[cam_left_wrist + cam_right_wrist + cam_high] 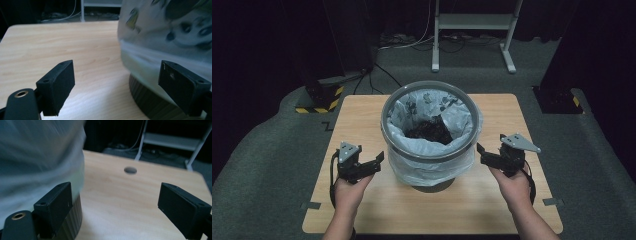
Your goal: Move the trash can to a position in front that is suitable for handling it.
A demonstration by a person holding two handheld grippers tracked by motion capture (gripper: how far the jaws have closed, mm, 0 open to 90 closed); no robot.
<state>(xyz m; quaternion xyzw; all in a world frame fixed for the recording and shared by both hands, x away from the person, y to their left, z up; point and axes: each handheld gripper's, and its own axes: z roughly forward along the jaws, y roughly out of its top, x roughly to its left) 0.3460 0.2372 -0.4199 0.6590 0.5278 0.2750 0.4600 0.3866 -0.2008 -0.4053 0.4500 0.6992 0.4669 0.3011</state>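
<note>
The waste bin [430,135] stands at the centre of the bench [362,120], its printed liner bag [432,165] folded over the grey rim and dark refuse visible inside. The left gripper [374,162] waits at the bin's 9 o'clock and the right gripper [484,152] at its 3 o'clock — both with jaws spread wide, holding nothing, just beside the bag. Judged stage: approach complete, bag not yet grasped or lifted out. The bag's print is blurred — no legible writing or brand.

Grey bin [430,150], white liner with dark print [459,116], pale wood table [362,112], black hand-held grippers
</note>
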